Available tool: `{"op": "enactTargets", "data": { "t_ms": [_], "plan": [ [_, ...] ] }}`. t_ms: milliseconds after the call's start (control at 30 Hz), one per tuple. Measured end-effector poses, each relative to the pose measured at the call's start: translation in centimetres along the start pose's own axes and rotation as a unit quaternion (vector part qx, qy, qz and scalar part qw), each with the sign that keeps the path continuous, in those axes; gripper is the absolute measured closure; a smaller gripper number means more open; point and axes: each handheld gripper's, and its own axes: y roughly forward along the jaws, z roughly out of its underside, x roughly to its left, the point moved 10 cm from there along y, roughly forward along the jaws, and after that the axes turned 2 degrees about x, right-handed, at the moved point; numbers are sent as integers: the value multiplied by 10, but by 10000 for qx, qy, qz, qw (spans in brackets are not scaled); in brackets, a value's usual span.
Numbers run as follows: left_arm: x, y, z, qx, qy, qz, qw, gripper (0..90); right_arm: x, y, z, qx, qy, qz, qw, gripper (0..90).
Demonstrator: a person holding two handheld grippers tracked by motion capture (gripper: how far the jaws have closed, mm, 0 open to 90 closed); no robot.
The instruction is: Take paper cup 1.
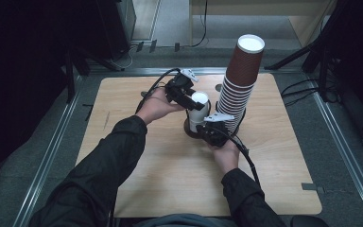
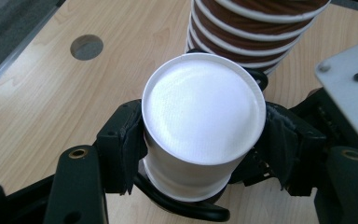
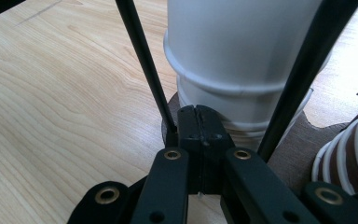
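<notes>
A short stack of upside-down white cups (image 1: 199,105) stands on a dark round base (image 1: 189,129) at the table's middle. My left gripper (image 1: 192,102) reaches in from the left and is shut on the top white cup (image 2: 203,107), its pads (image 2: 133,144) pressed against the cup's sides just under the flat bottom. My right gripper (image 1: 209,129) sits low at the near side of the base. Its jaws (image 3: 198,126) meet pad to pad against the foot of the white stack (image 3: 242,51), between two thin black rods (image 3: 144,65); I cannot tell whether anything thin is nipped.
A tall leaning stack of brown ribbed cups (image 1: 240,82) rises just right of the white stack, close to both grippers (image 2: 256,28). The wooden table (image 1: 170,179) has a round hole (image 2: 86,46) at the back. Cables and dark stands lie on the floor around it.
</notes>
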Motion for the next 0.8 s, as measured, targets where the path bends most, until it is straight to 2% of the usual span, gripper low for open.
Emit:
{"op": "enactTargets", "data": {
  "t_ms": [200,300,400,667,800],
  "plan": [
    [-1,-10,-7,-42,-2,-13,10000,349,0,0,1,33,-6,9,10000,892],
    [-1,-13,-10,-68,-43,-18,10000,350,0,-1,0,21,-102,34,9999,883],
    [-2,-21,-15,-117,2,-32,9999,352,0,-1,1,46,-188,40,9998,884],
    [-2,-46,-30,-252,15,-115,9996,353,1,-2,3,131,-201,-15,9997,889],
    [-2,-56,-34,-242,65,-160,9996,353,3,-2,4,157,-248,-53,9996,889]
  ]
}}
